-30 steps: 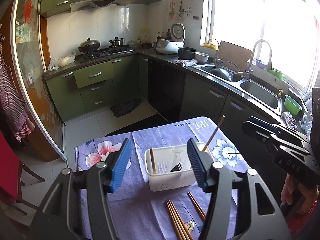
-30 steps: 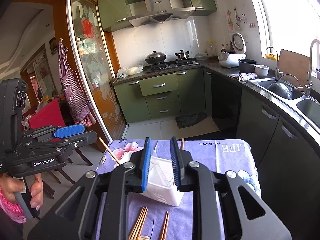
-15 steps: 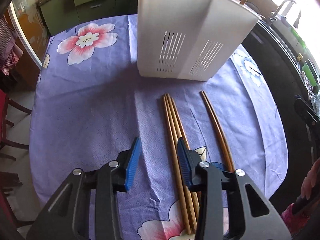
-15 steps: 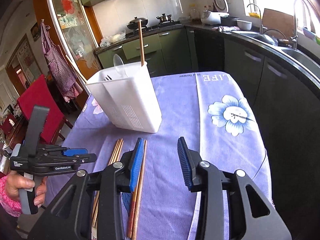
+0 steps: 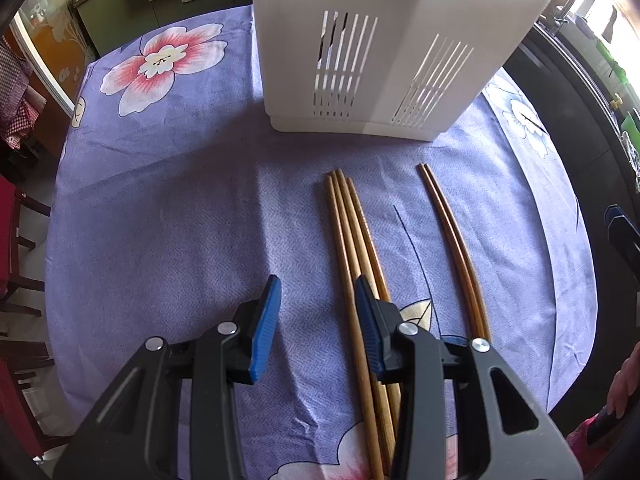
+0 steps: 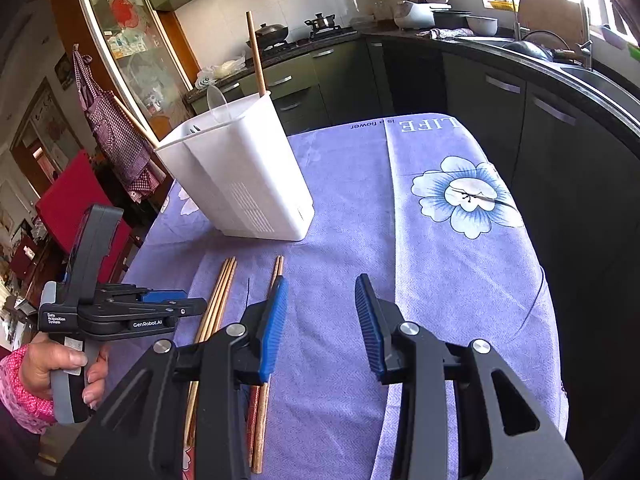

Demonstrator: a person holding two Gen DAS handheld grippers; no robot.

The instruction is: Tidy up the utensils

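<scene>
- Chopsticks sit on my purple flowered tablecloth (image 5: 168, 184) in two groups, both in front of the white utensil holder (image 5: 384, 52): a bundle of lighter chopsticks (image 5: 352, 232) and, to its right, a darker pair (image 5: 452, 236)
- I see my left gripper (image 5: 316, 320) on the holder's near side with its blue pads apart and only cloth between them; the lighter bundle passes just outside and under the right pad (image 5: 368, 328)
- Its jaws have just been closing, with nothing caught between them
- My right gripper (image 6: 320, 320) also stands open over bare cloth, jaws just widened; the darker pair (image 6: 276, 272) runs under its left pad (image 6: 274, 324)
- In the holder I see one chopstick (image 6: 256, 56) upright and a clear spoon (image 6: 218, 100)
- Readable writing: "GenRobot.AI" and "Data Acquisition System" on the left gripper's body (image 6: 116, 316), "LIFE" and "is a flower" upside down on the cloth beyond the holder
</scene>
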